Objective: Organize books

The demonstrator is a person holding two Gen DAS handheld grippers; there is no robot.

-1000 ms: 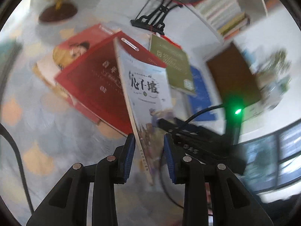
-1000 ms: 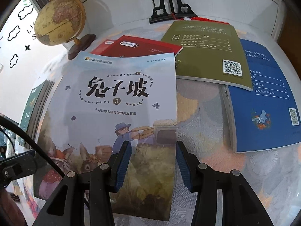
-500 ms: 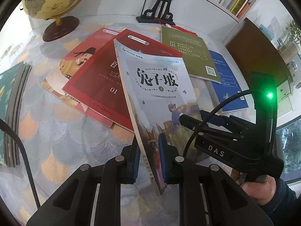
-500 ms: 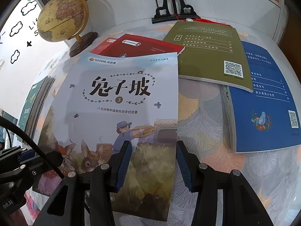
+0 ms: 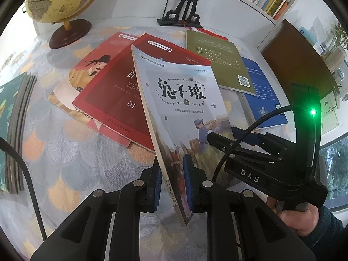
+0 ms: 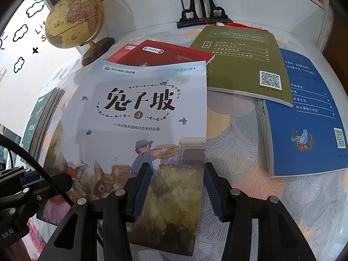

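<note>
Here your left gripper (image 5: pixel 173 181) is clamped on the spine edge of the picture book (image 5: pixel 180 108), which tilts up between its pads. Your right gripper (image 6: pixel 176 190) has its jaws apart, one over the book's cover, the other just past its free edge; whether they touch it is hard to tell. Beyond the jaws lie a red book (image 5: pixel 113 100), a green book (image 6: pixel 243 61) and a blue book (image 6: pixel 304 113) on the patterned tablecloth (image 5: pixel 65 152).

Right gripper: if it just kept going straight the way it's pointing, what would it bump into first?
Probably the pale blue rabbit book. The right gripper is open, and the book's lower right corner already lies between its fingers. Depth is hard to judge, but that cover looks nearest, ahead of the patterned tablecloth.
</note>
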